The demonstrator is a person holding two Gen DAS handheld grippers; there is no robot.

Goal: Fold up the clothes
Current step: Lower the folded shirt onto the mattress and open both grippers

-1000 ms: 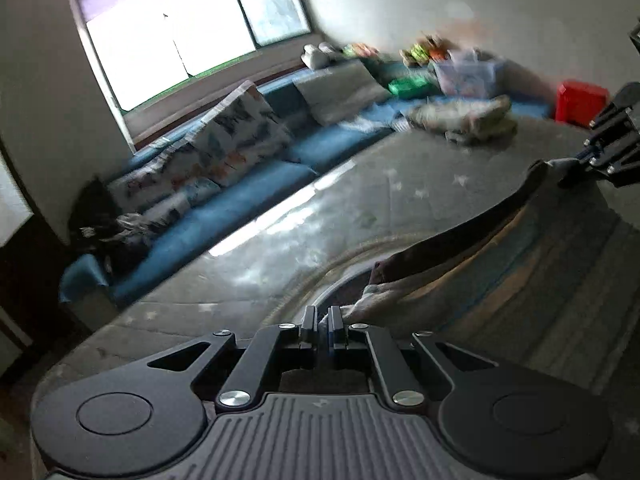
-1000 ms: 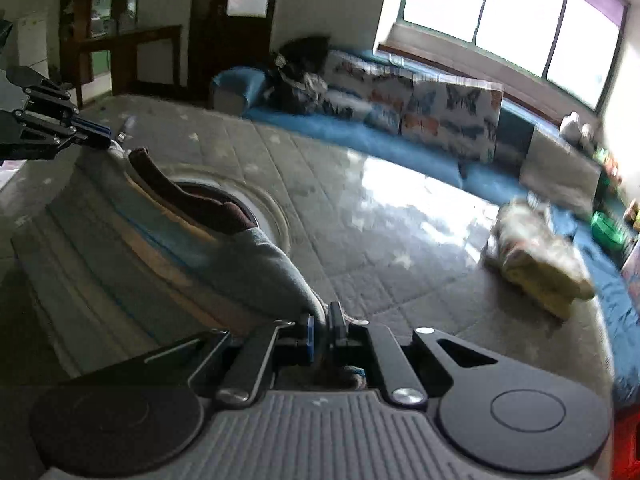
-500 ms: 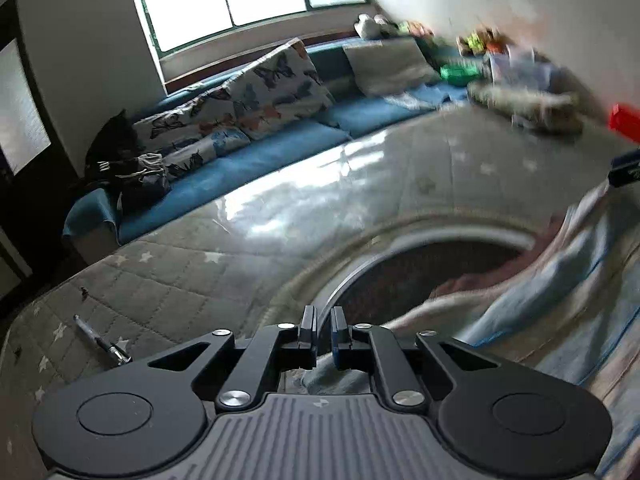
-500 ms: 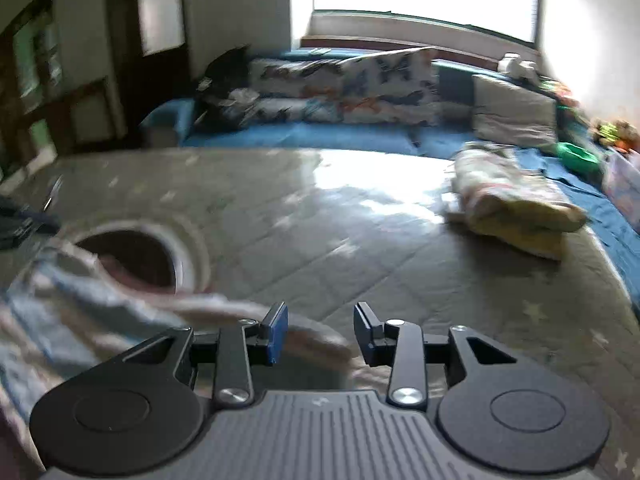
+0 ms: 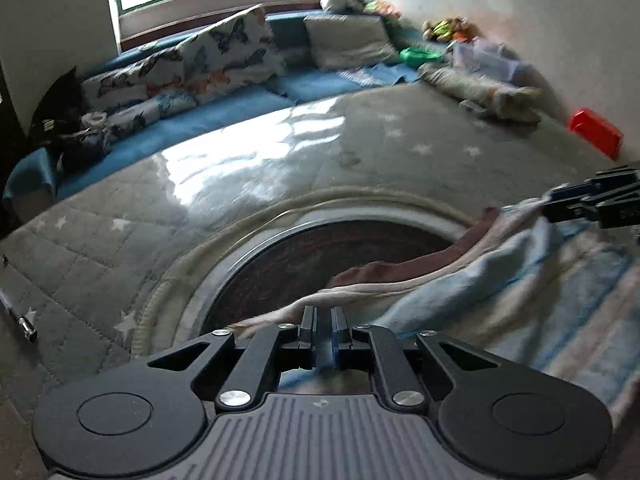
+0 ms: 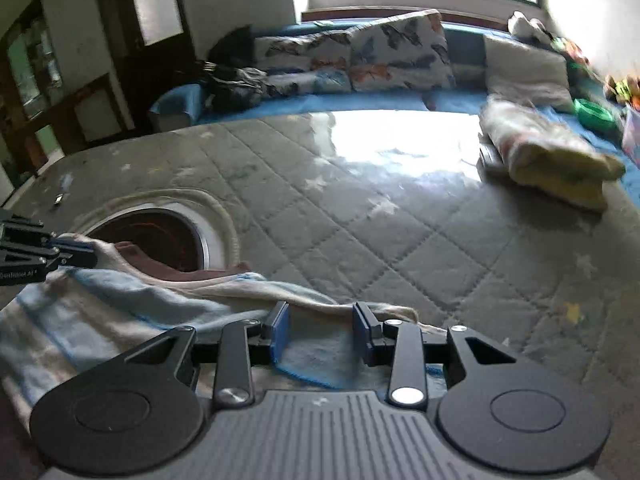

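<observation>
Since 1 s ago right gripper (image 6: 320,330) let go, spread over soft, limp garment (image 6: 120,312); left gripper (image 5: 320,330) clamps its hem near the round hole (image 5: 328,252).

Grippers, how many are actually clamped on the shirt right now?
1. The left gripper is shut on the shirt collar edge; the right gripper stands open over the shirt's other corner, gripping nothing.

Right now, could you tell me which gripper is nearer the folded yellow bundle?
Right. The right gripper, open over the garment, is on the bundle's side; the left gripper is across the garment, farther away.
</observation>
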